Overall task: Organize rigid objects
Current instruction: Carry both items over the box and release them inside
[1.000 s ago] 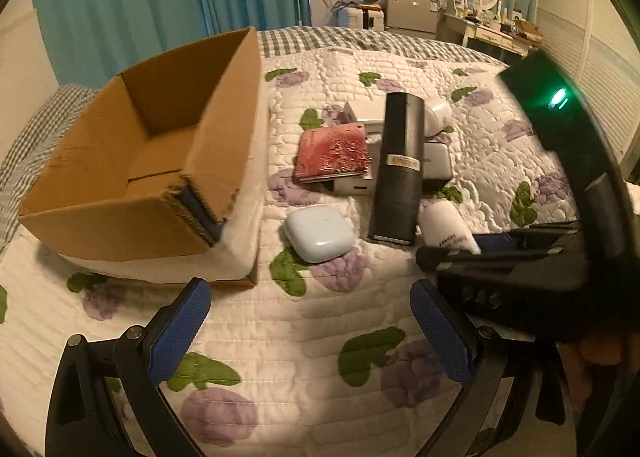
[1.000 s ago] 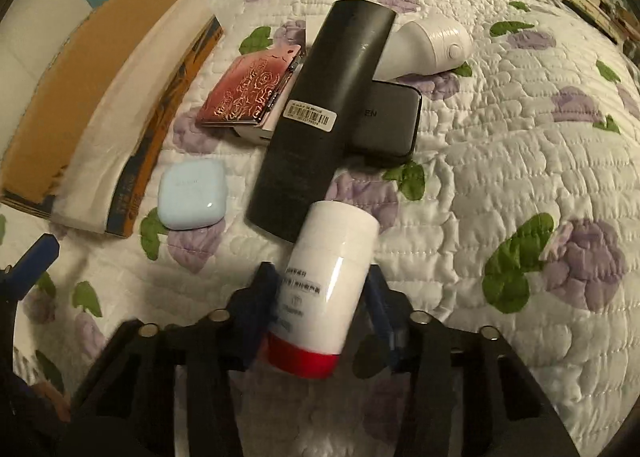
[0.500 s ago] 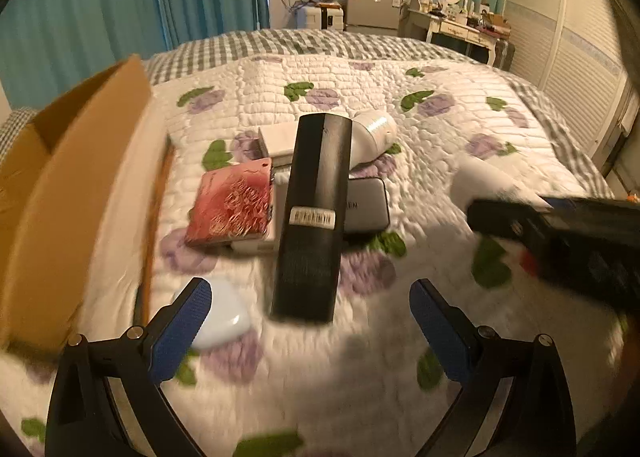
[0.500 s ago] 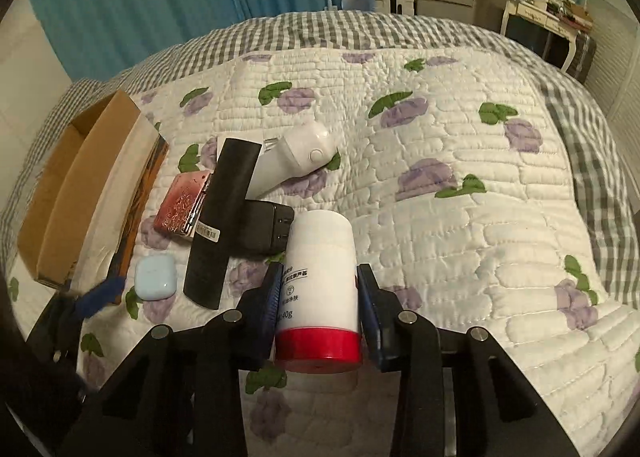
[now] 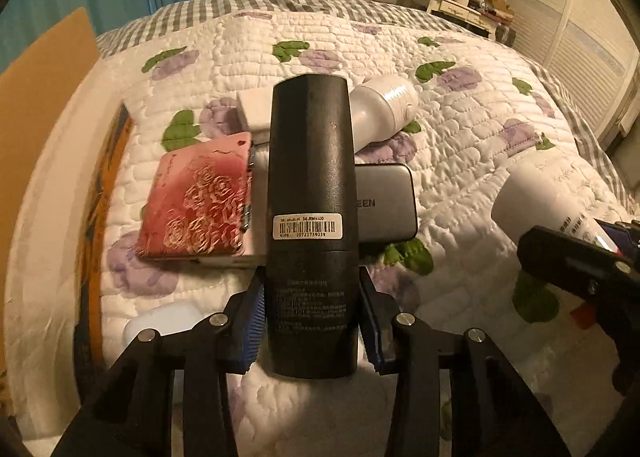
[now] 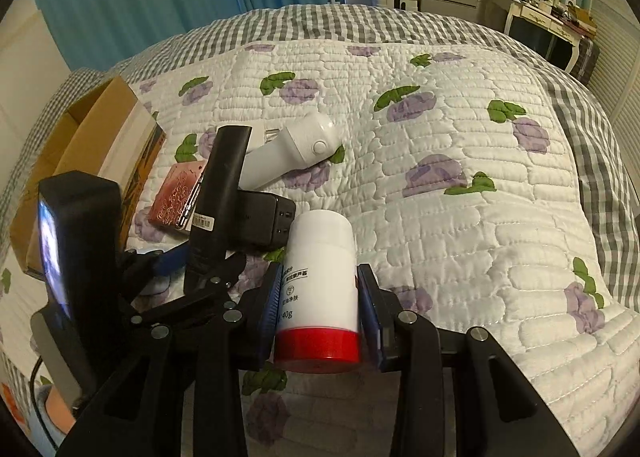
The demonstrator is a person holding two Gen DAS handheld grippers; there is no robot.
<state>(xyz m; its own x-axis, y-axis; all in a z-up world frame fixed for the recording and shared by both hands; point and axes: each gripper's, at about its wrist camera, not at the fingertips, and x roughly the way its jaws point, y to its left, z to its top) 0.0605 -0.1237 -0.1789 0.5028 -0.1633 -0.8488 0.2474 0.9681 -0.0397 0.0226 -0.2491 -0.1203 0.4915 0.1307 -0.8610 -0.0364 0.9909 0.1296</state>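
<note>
My left gripper [image 5: 312, 323] is shut on the near end of a long black box [image 5: 311, 193] with a barcode label; the box still lies across the pile on the quilt. My right gripper [image 6: 318, 299] is shut on a white bottle with a red cap [image 6: 320, 281], held above the bed; the bottle also shows in the left wrist view [image 5: 544, 201]. A red rose-patterned case [image 5: 200, 201], a dark power bank [image 5: 386, 203], a white handheld device [image 5: 384, 113] and a pale blue earbud case [image 5: 164, 323] lie around the black box.
An open cardboard box [image 6: 80, 145] stands at the left on the bed, with a flat orange-edged box [image 5: 100, 217] beside it. A white adapter [image 5: 256, 109] lies behind the pile. The quilt's right half [image 6: 480, 177] holds nothing.
My left gripper moved forward and closed on the black box. My right gripper stayed shut on the white bottle and came down and left, closer to the pile.
</note>
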